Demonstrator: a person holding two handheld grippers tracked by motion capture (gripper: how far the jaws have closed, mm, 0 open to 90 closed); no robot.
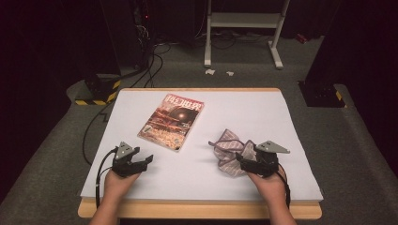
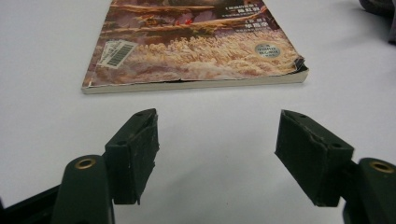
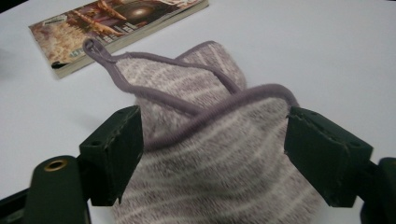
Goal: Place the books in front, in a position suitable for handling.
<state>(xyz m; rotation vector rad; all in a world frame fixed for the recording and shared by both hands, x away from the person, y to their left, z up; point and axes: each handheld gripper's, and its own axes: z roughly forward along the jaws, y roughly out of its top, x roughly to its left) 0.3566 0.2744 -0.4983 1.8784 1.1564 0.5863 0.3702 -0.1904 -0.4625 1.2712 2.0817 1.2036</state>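
A magazine (image 1: 171, 122) with a reddish cover lies flat left of the white table's (image 1: 244, 108) middle. My left gripper (image 1: 143, 161) rests near the front left, open and empty, pointing at the magazine's near edge (image 2: 196, 46); its jaws (image 2: 217, 149) stand wide over bare table. A crumpled grey-purple striped cloth (image 1: 230, 150) with a darker hem lies at the front right. My right gripper (image 1: 241, 164) is at its near side, jaws spread wide on either side of the cloth (image 3: 210, 154); the pads stand at its edges without squeezing it. The magazine (image 3: 107, 28) shows beyond the cloth.
Beyond the table's far edge stands a white metal frame (image 1: 244, 21) on the grey floor. Cables (image 1: 141, 70) run along the floor at the back left past a black-and-yellow striped base (image 1: 96, 91). A dark stand (image 1: 324, 93) sits at the back right.
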